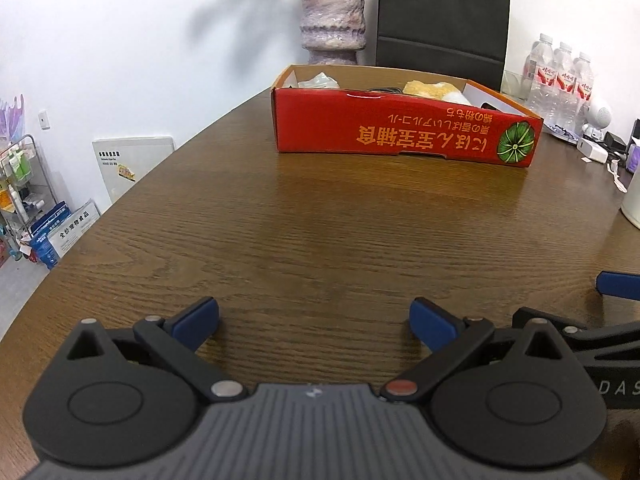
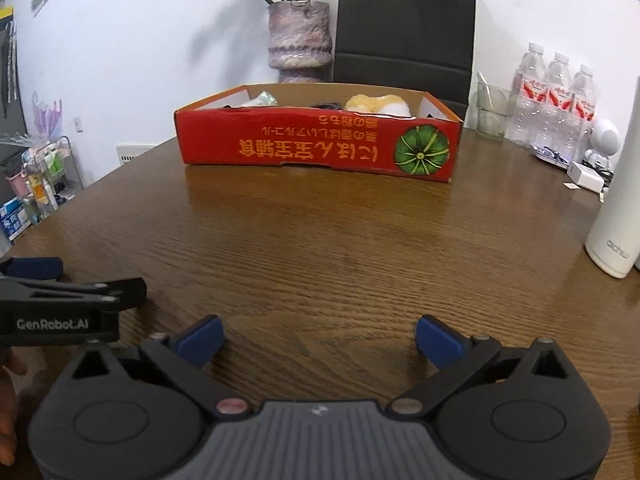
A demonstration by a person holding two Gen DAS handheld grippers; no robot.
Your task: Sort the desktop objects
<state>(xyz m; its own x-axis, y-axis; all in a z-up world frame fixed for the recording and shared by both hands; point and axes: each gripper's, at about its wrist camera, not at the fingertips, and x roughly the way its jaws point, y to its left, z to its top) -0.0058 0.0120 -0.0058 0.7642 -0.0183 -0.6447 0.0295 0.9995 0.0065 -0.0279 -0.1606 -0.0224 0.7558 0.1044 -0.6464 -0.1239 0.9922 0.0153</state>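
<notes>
- The bench [image 2: 320, 248] is dark brown wood with a plain grain and a soft sheen that mirrors the box.
- The red cardboard box [image 2: 320, 144] at frame centre has a smooth printed outside and raw brown board inside.
- Both the left claw [image 1: 314, 320] and the right claw [image 2: 320, 340] are matt black plastic with matt blue pads [image 2: 200, 340] and small metal pins.
- The water bottles [image 2: 556, 96], upper right, are clear glossy plastic.
- The vase [image 2: 300, 40] looks rough and mottled.

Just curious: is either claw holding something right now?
No: the left gripper and right gripper gape over bare table.
</notes>
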